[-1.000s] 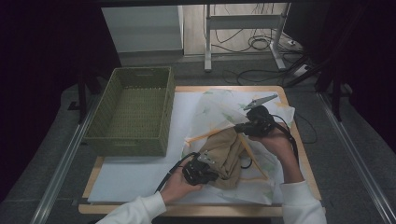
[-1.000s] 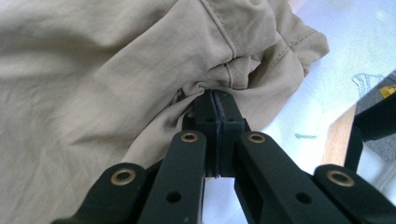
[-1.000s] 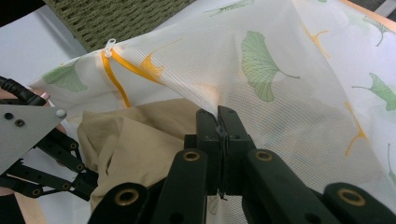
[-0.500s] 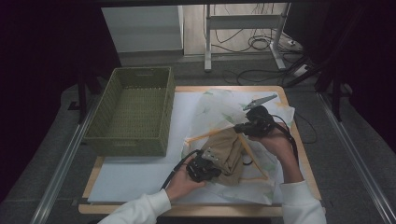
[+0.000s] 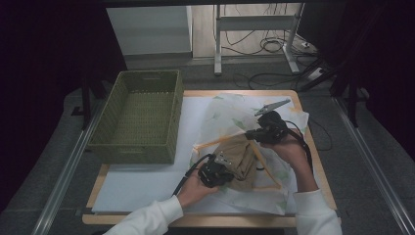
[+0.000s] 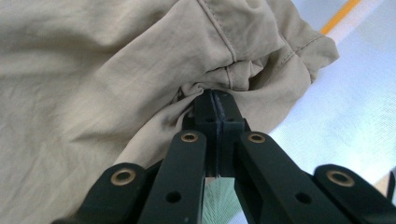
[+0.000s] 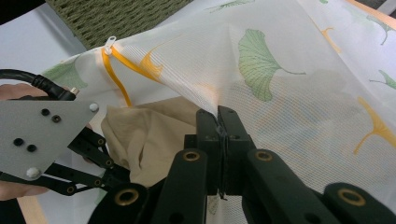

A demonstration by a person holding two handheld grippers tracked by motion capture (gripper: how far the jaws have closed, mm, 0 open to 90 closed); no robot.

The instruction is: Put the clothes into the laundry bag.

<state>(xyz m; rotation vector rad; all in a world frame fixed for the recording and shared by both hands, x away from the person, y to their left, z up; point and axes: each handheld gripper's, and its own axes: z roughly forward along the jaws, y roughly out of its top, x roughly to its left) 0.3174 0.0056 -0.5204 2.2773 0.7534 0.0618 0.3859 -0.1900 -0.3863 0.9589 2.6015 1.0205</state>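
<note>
Khaki cloth, some garment with stitched seams [image 5: 241, 159], sits half inside a white mesh laundry bag [image 5: 230, 115] printed with ginkgo leaves and edged with an orange zip, both lying on the white sheet over the table [image 5: 313, 147]. From where I stand the person looks midway through stuffing it in. The left gripper [image 5: 219, 170] has its jaws pressed together on a bunched fold of the garment, clear in the left gripper view [image 6: 215, 95]. The right gripper [image 5: 254, 133] pinches the upper layer of mesh by the zip and holds the mouth lifted; its jaws are closed on the netting [image 7: 218, 122]. Part of the cloth is under the mesh, the rest lies outside the opening. My guess is that pushing it fully in and zipping remain. The green woven basket [image 5: 139, 120] beside them stands empty
</note>
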